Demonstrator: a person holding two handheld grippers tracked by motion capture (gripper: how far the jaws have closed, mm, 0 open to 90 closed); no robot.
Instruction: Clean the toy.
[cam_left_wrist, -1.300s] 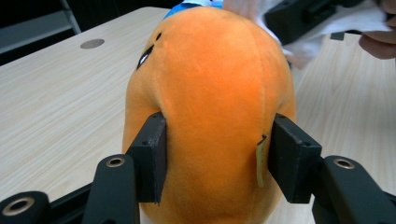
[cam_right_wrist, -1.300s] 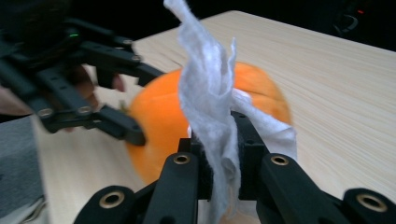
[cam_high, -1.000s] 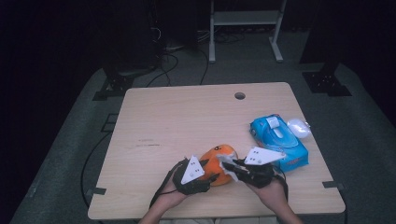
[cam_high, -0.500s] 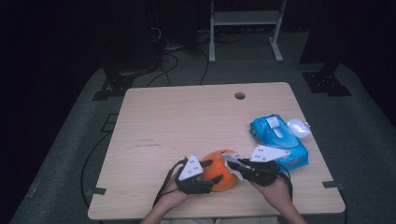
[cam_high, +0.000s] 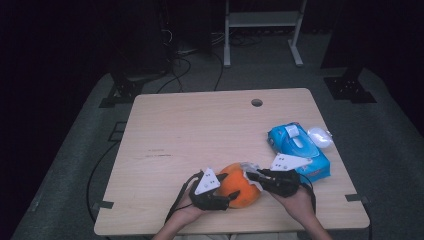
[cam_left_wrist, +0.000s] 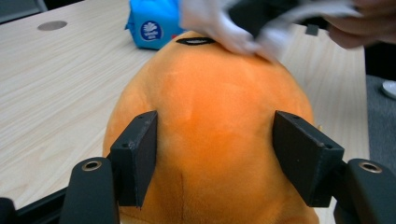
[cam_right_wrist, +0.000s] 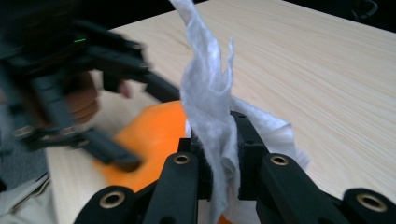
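An orange plush toy (cam_high: 241, 189) lies near the table's front edge, and in the left gripper view the plush toy (cam_left_wrist: 210, 93) bulges between the two jaws. My left gripper (cam_high: 230, 186) (cam_left_wrist: 215, 154) straddles it from the left. Its jaws have just been opening, and their pads still rest against the toy's sides. My right gripper (cam_high: 251, 176) (cam_right_wrist: 219, 140) is shut on a crumpled white wipe (cam_right_wrist: 210, 84). It holds the wipe (cam_high: 247, 167) against the toy's top right.
A blue pack of wet wipes (cam_high: 297, 150) lies right of the hands, with a small white object (cam_high: 319, 136) beside it. The wooden table (cam_high: 200, 130) has a cable hole (cam_high: 256, 102) at the back. Both forearms enter over the front edge.
The toy and both grippers have shifted slightly toward the front edge. The left gripper's jaws stand wider around the toy. The right gripper still holds the wipe.
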